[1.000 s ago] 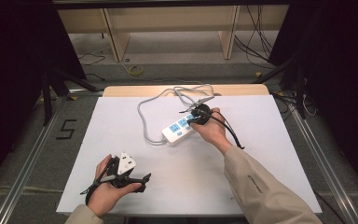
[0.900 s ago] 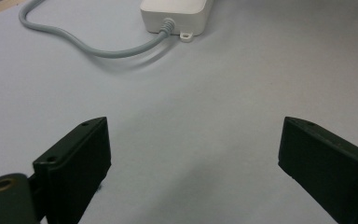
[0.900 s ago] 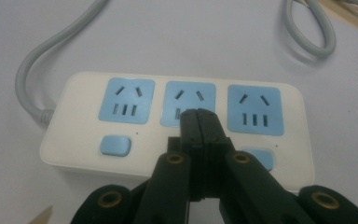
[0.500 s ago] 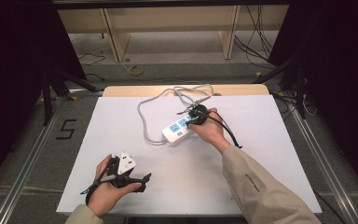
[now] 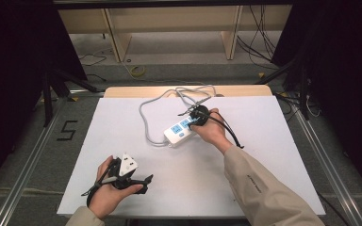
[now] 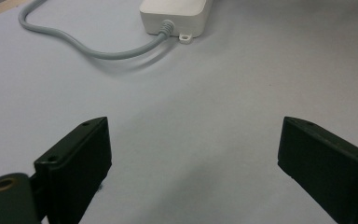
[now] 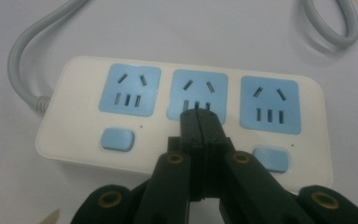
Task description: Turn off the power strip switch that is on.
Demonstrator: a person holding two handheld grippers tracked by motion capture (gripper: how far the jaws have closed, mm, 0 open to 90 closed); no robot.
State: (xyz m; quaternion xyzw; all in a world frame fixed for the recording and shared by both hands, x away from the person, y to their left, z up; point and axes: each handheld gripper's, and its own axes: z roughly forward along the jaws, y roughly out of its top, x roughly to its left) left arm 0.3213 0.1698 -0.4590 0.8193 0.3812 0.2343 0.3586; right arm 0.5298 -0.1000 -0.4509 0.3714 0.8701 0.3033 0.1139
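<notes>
- White foam-like sheet covers the desk [image 5: 122,122]; the white power strip [image 5: 181,130] lies on it right of centre toward the far edge, and its grey cord [image 5: 146,123] loops away to the far edge.
- My right forearm, in a beige sleeve [image 5: 264,188], comes in from the lower right and runs up and leftward to the strip. The hand [image 5: 212,129] is wrapped around the tool body beside the strip's right end.
- My right hand-held gripper [image 7: 200,114] has its two black jaws pressed flat together with nothing between them. In the right gripper view, the joined tip sits over the middle of the three blue sockets [image 7: 196,95], at that socket's lower row of slots. Whether the tip actually touches the plastic I cannot tell.
- Two blue switches [image 7: 117,139] sit in the row below the sockets, either side of the jaws.
- My left hand [image 5: 107,186] rests on the desk at the near left, well apart from the strip.
- My left hand-held gripper [image 6: 193,154] has its jaws spread wide, bare desk between them, holding nothing. It points toward the cord end of the strip.
</notes>
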